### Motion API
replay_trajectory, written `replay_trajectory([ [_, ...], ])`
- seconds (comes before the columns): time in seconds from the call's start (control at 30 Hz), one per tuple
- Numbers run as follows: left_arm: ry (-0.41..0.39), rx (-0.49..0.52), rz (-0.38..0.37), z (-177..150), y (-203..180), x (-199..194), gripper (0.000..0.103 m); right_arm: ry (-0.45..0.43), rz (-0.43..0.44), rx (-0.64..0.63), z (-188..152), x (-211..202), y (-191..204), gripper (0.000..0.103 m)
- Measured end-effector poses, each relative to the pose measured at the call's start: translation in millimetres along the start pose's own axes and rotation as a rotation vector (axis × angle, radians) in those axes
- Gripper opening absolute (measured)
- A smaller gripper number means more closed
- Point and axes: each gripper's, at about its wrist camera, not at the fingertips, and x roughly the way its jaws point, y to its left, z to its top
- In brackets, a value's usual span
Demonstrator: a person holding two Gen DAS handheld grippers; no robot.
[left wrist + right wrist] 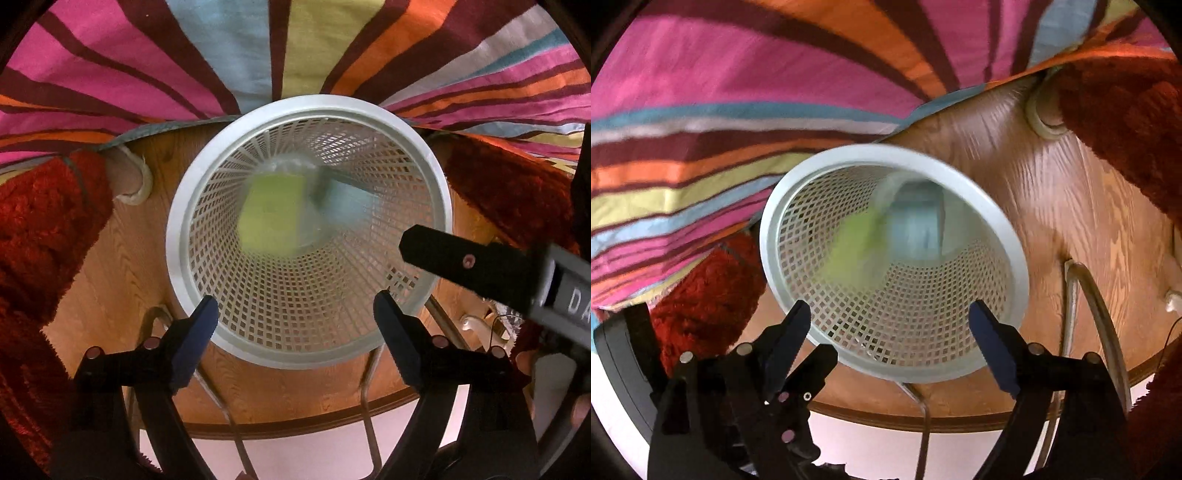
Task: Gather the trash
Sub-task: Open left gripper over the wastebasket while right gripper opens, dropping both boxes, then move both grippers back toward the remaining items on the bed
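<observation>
Directly below both spread-apart, empty hand-held grippers, left (295,317) and right (890,321): white round plastic lattice wastebasket (184,206), blurred yellow-green and pale-blue trash (273,214) inside.

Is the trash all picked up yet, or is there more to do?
Some looks done: a blurry yellow-green piece and a pale blue piece are already inside the white plastic mesh wastebasket. Nothing is in hand: the left gripper and the right gripper are both open and empty above the basket. What is left is hard to say; no other trash shows on the wooden floor here.
</observation>
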Motion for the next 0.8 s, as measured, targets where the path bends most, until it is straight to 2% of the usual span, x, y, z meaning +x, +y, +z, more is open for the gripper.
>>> replay_trajectory([
  [0.2,-0.004,0.001,-0.002,0.3,0.9,-0.4,0.084,0.000,-0.002,0.002,2.4,2.7,-1.5,0.083],
  [0.43,-0.060,-0.024,-0.008,-2.5,11.5,-9.5,0.084,-0.036,0.007,-0.001,-1.4,-10.2,2.1,0.083],
  [0.57,-0.132,-0.021,-0.002,-10.8,12.2,-28.2,0.084,-0.095,0.021,-0.032,-8.9,-28.3,6.1,0.083],
  [0.7,-0.241,-0.006,0.013,-20.7,8.5,-54.5,0.084,-0.200,0.037,-0.103,-22.3,-57.6,15.9,0.083],
  [0.8,-0.330,0.004,0.024,-27.5,6.2,-75.1,0.089,-0.291,0.036,-0.158,-33.5,-83.2,21.2,0.083],
])
